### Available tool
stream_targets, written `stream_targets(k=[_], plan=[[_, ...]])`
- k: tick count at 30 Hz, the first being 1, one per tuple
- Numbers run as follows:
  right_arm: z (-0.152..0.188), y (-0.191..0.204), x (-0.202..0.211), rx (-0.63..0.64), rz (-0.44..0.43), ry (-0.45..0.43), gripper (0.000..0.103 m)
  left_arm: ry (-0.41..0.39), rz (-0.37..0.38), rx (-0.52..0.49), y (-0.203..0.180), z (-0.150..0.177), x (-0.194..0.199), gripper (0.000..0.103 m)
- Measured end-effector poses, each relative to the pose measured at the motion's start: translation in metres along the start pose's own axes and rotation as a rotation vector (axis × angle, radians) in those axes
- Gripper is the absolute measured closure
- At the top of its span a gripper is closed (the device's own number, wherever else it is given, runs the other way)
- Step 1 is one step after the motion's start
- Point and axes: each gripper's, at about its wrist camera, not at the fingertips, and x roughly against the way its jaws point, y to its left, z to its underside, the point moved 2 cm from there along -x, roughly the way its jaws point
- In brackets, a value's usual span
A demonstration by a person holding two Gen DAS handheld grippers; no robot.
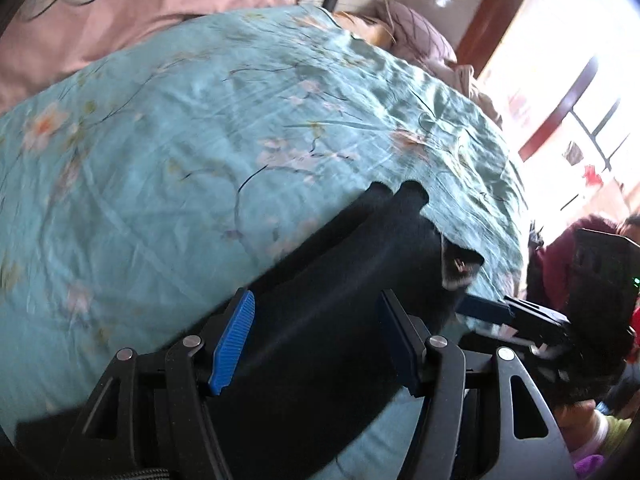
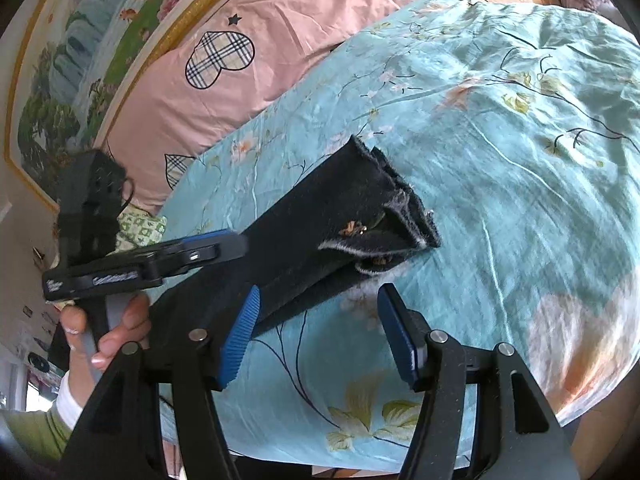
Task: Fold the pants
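Black pants [image 1: 340, 292] lie folded lengthwise on a teal flowered bedspread [image 1: 200, 140], with the waistband [image 2: 384, 220] and its pale lining at the far end. My left gripper [image 1: 316, 344] is open, its blue pads on either side of the pants, just above the cloth. In the right wrist view the left gripper [image 2: 224, 246] comes in from the left over the pants [image 2: 320, 232]. My right gripper [image 2: 316, 336] is open and empty over the bedspread [image 2: 500, 140], just right of the pants' near edge. It also shows in the left wrist view [image 1: 486, 312].
Pink pillows with plaid hearts [image 2: 240, 68] lie along the far left side of the bed. A framed landscape painting [image 2: 80, 60] hangs behind them. More bedding [image 1: 420, 32] is heaped at the far end. A bright window [image 1: 560, 80] is to the right.
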Motion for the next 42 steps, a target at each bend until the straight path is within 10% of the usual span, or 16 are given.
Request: stream_targets(k=[12,21,29,42], plan=[[-0.008,-0.010,-0.008,-0.026,-0.008,0.016,0.040,0.104,-0.024,-0.166,-0.022,-0.049,-0.065,0.040],[-0.015,-0.017,-0.015,-0.033,-0.010,-0.020,0.041,0.144,0.087,-0.268,-0.036,-0.062,-0.083,0.082],[-0.015,-0.028,-0.018,-0.059,-0.006,-0.036,0.078,0.125,0.119,-0.290,-0.038,-0.060,-0.078,0.093],[-0.022,0.001,0.002,-0.011,-0.159,-0.085,0.087,-0.016,0.195,-0.203,-0.029,-0.052,-0.016,0.095]])
